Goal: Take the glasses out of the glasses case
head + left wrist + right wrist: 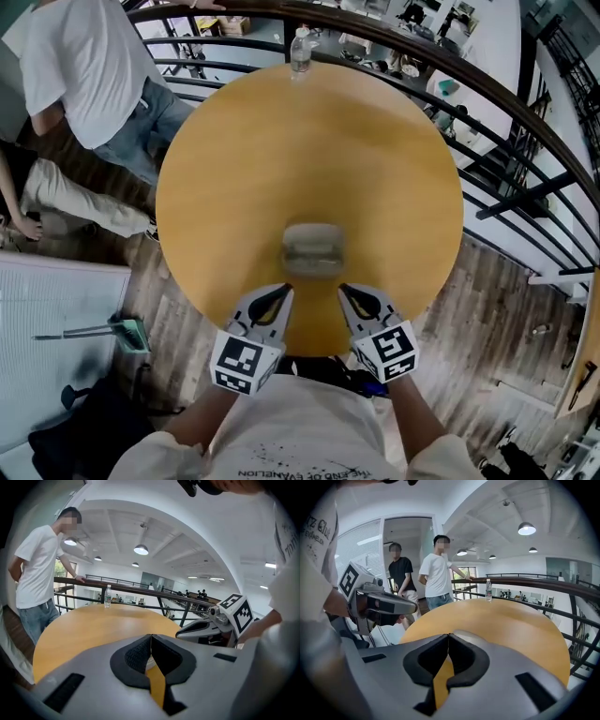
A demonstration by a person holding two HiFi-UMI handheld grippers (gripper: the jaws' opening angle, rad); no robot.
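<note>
Down at the near edge of the round table point(234, 169), left gripper point(284, 292) and right gripper point(344, 290) side by side, jaws of each pressed together on nothing. Just beyond both tips, untouched, grey glasses case point(313, 249) flat on the table. At the far rim, upright water bottle point(300, 52).

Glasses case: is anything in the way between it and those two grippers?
Nothing visible does. The glasses case lies on bare table just ahead of the left gripper and right gripper; the only other thing, a water bottle, stands at the far edge.
</note>
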